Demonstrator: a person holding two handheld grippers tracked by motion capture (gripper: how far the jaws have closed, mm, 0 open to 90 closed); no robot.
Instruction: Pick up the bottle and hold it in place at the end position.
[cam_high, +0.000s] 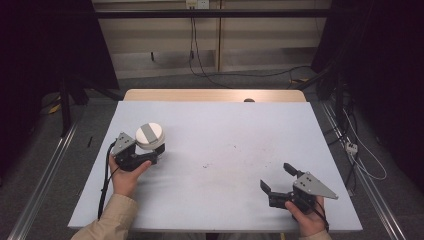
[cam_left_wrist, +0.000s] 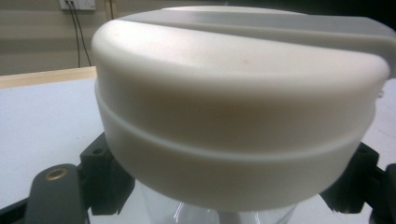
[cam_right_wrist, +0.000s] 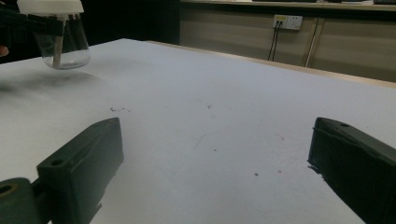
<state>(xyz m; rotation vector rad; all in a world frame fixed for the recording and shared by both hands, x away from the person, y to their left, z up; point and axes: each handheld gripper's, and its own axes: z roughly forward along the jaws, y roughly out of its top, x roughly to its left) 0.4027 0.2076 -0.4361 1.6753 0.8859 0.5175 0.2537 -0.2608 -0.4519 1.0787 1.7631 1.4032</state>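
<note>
Fingers of left gripper (cam_high: 156, 152) clamp jar (cam_high: 149, 136), near table (cam_high: 225, 210) left edge

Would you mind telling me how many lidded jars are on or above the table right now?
1. The clear jar with a white lid is at the table's left, clamped in the left gripper and lifted off the surface.

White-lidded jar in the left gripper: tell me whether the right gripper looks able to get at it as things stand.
Probably yes. The right gripper stands open with nothing between its jaws, and bare table lies between it and the jar, which the left gripper holds below the lid, lifted off the surface.
</note>
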